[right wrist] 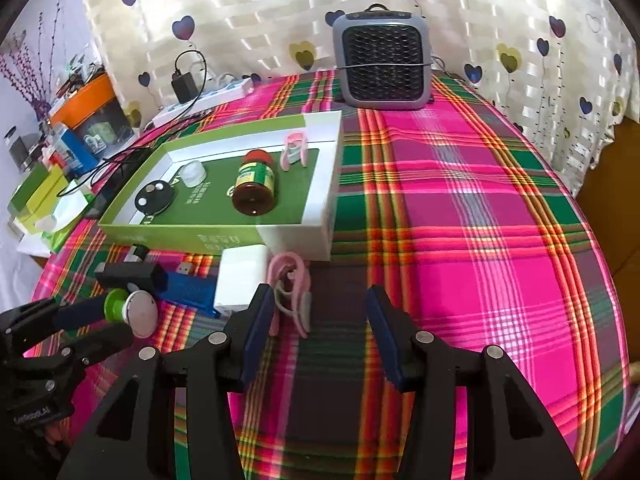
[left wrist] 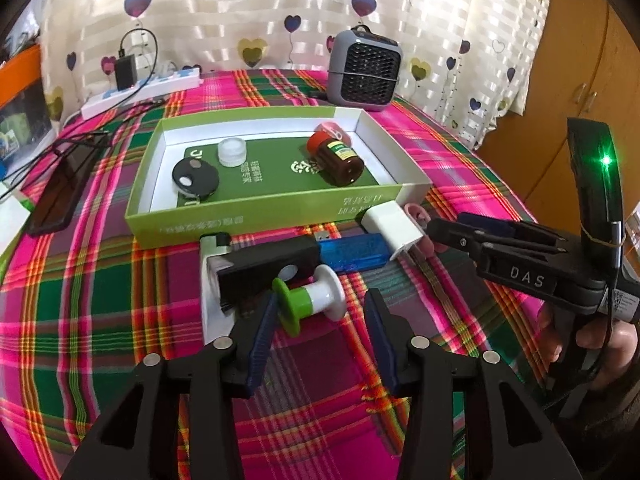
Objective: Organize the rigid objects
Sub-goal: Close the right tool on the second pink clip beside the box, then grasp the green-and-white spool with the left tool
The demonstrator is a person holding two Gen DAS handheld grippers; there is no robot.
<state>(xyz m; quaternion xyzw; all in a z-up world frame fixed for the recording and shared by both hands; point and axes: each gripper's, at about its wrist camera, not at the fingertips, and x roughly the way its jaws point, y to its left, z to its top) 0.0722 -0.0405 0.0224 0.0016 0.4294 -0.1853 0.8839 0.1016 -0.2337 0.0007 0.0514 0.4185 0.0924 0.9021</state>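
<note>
Both grippers, left gripper [left wrist: 320,320] and right gripper [right wrist: 318,320], are standing open, gripping nothing. I'm hovering left over the green-and-white spool [left wrist: 310,304] near the tray [left wrist: 256,216]; closing off-centre risks rolling it away.

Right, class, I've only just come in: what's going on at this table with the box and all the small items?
A person holding a gripper in each hand is sorting small items into a green box. A brown bottle, a white cap, a black round fob and a pink clip lie inside. The left gripper is open around a green-and-white spool. The right gripper is open beside another pink clip on the cloth.
</note>
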